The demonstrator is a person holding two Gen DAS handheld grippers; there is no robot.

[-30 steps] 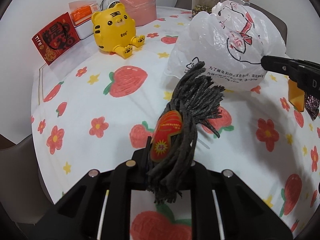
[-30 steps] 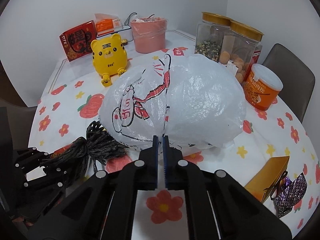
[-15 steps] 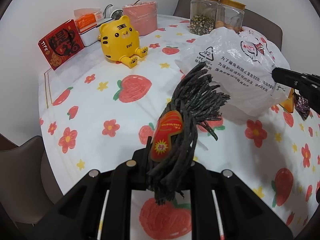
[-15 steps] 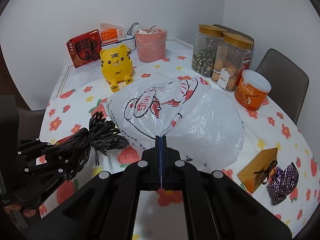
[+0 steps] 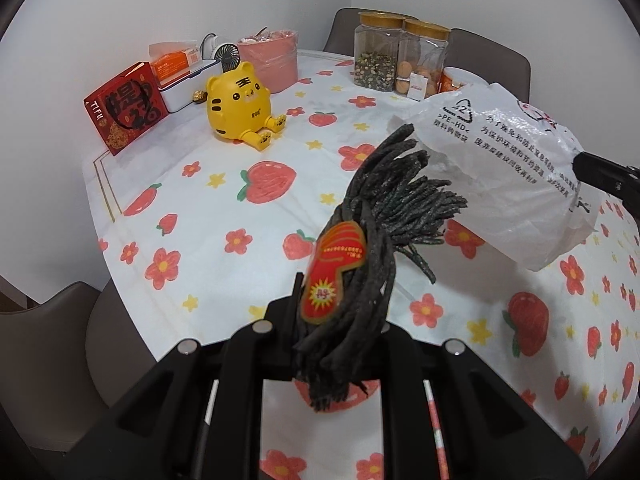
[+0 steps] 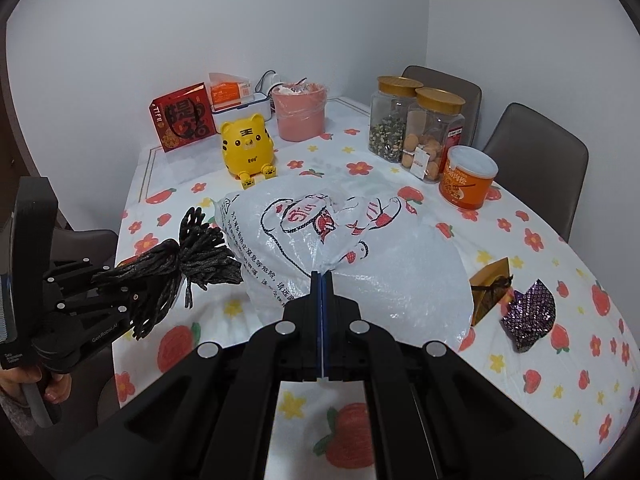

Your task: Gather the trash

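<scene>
My left gripper is shut on a dark bundle of cords with a red and gold label, held above the table; it also shows in the right wrist view. My right gripper is shut on the edge of a white plastic bag with red print, lifted off the table. The bag hangs at the right of the left wrist view, its near end beside the cord tips. The right gripper's fingers enter from the right edge.
A flower-print tablecloth covers the table. On it stand a yellow tiger toy, a pink bin, a red box, two jars, an orange tub, a gold box and a purple wrapper. Chairs surround it.
Both grippers rose and drew back from the table. The right gripper closed fully on the bag and lifted it; the bag sagged and swung closer to the cords.
</scene>
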